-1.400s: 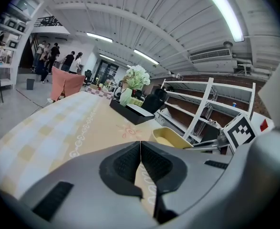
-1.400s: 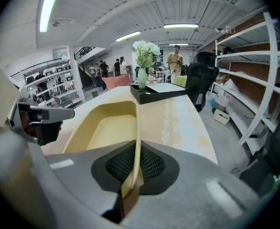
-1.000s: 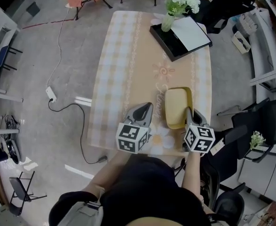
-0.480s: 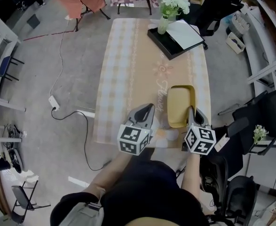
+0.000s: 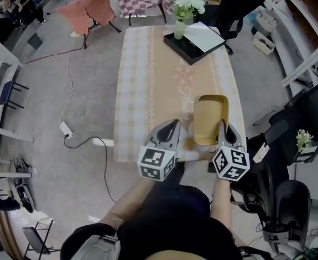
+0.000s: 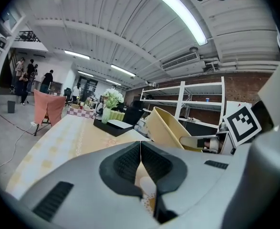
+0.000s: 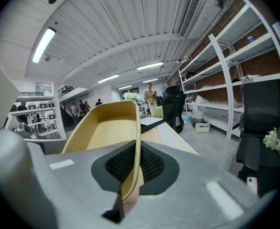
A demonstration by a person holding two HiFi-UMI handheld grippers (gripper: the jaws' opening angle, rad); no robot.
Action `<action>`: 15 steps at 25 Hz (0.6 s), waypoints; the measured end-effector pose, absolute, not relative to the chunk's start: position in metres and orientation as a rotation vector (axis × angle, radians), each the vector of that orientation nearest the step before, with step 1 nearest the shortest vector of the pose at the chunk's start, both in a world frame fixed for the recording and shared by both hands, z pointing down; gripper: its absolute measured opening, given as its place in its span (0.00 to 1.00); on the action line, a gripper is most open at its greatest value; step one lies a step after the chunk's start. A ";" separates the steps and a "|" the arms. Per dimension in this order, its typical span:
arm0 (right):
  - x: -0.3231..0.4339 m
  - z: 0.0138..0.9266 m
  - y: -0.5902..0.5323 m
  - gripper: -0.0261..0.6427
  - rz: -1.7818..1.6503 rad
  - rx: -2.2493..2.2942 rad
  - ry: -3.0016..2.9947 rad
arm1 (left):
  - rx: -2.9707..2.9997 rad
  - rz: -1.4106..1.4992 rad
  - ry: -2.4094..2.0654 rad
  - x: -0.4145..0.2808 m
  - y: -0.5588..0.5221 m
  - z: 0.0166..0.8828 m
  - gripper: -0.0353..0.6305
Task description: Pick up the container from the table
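The yellow container, a shallow oblong tub, hangs tilted over the near right end of the table. My right gripper is shut on its near right rim. In the right gripper view the thin yellow wall runs between the two dark pads. My left gripper hovers to the left of the container, shut, with nothing between its pads. In the left gripper view the container shows tilted at the right, apart from that gripper.
At the table's far end lie a black tray with white paper and a vase of white flowers. Black office chairs stand close on the right. A cable and power strip lie on the floor to the left.
Both grippers have risen and moved a little forward. The right one has carried the container up with it, off the tablecloth.
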State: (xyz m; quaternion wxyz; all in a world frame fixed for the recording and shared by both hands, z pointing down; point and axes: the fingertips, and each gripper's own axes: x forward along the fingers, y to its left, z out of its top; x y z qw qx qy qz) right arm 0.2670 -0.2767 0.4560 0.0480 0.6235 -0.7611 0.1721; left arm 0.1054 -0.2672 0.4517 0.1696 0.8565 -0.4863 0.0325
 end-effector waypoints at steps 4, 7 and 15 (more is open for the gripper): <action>0.271 0.449 -0.260 0.05 0.515 2.008 -2.334 | 2.471 0.095 -1.370 0.105 -0.253 0.447 0.07; 0.274 0.445 -0.248 0.05 0.506 2.067 -2.332 | 2.487 0.095 -1.373 0.102 -0.245 0.444 0.07; 0.285 0.440 -0.220 0.05 0.478 2.202 -2.290 | 2.535 0.065 -1.378 0.105 -0.228 0.433 0.07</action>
